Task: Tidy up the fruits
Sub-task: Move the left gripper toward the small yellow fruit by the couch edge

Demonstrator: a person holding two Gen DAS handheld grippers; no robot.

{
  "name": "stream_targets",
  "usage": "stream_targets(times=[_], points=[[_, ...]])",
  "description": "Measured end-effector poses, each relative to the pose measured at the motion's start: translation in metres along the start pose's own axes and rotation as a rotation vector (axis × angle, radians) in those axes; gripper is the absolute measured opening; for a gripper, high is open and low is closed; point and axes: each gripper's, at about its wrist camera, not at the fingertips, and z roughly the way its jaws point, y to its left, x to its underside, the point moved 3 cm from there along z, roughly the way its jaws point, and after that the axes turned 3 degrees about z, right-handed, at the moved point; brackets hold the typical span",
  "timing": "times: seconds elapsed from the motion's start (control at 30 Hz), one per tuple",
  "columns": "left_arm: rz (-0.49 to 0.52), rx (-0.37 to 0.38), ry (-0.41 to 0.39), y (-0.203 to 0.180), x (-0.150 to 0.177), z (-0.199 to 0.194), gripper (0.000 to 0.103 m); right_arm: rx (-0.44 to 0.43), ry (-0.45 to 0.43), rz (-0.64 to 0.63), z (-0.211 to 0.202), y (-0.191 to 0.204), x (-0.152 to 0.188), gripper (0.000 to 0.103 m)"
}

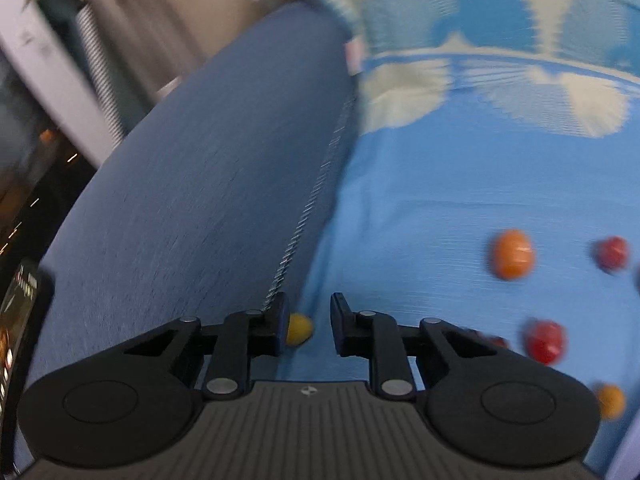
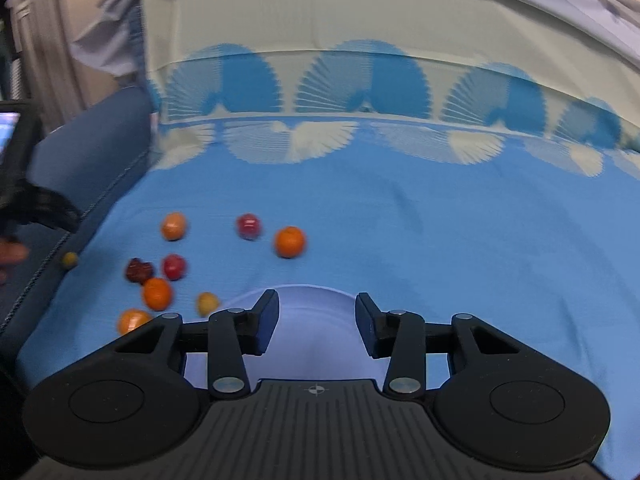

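The left claw is seen with its jaws parted and nothing gripped. A small yellow fruit lies just beyond the inner face of its left finger, at the seam where the blue cloth meets the darker blue cushion; whether the pad touches the fruit cannot be told through the blur. The fruit is judged to sit off-centre, toward the left finger, so the claw would need to be shifted that way before a grasp. The fruit is roundish, so no long axis matters.

The right claw is released too, empty, and held above a pale lilac bowl that rests on the cloth directly below its fingers. Beyond and to the left of the bowl, loose fruits are scattered: an orange one, a red one, and farther off another orange. The yellow fruit is farthest left of the bowl, so the left hand is judged nearer to it.
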Motion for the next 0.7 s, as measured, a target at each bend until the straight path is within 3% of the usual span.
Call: stream_targets(times=[0.17,0.3,0.43,0.63,0.7], points=[[-0.084,-0.027,0.152,-0.001,0.003,0.040,0.025,-0.070,0.017,-0.039,0.008,0.029,0.000,0.045],[-0.099,-0.071,0.206,-0.002,0.000,0.058,0.026,-0.119,0.038,-0.086,0.015,0.052,0.002,0.045],[-0.134,-0.061,0.241,-0.001,-0.001,0.081,0.025,-0.152,0.049,-0.134,0.020,0.070,0.004,0.045],[-0.175,-0.048,0.195,0.010,-0.002,0.074,0.023,-0.186,0.080,-0.169,0.028,0.089,0.008,0.049],[-0.188,-0.004,0.166,0.014,-0.001,0.063,0.023,-0.194,0.089,-0.186,0.033,0.096,0.009,0.049]])
